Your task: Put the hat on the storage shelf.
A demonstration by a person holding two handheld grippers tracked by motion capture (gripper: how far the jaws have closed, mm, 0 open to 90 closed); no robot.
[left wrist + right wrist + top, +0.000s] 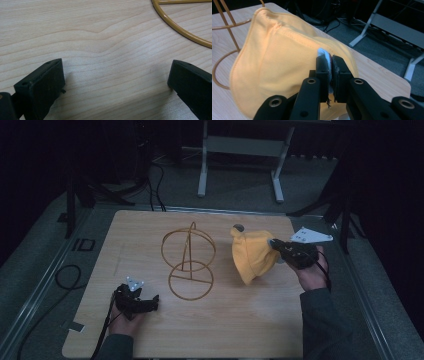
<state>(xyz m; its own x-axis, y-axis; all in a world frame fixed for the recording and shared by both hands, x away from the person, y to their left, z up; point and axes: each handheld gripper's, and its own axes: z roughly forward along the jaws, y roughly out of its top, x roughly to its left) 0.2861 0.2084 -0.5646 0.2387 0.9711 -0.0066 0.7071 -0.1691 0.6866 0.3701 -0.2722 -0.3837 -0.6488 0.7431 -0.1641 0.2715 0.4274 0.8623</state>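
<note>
Hat (pixel 252 255) pinched in right gripper (pixel 276 248) beside wire stand (pixel 189 261), near table edge.

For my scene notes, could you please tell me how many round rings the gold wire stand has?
3 that I can see: a flat base ring lying on the table, and two upright rings crossing each other above it on the stand. Thin wires may hide more.
</note>
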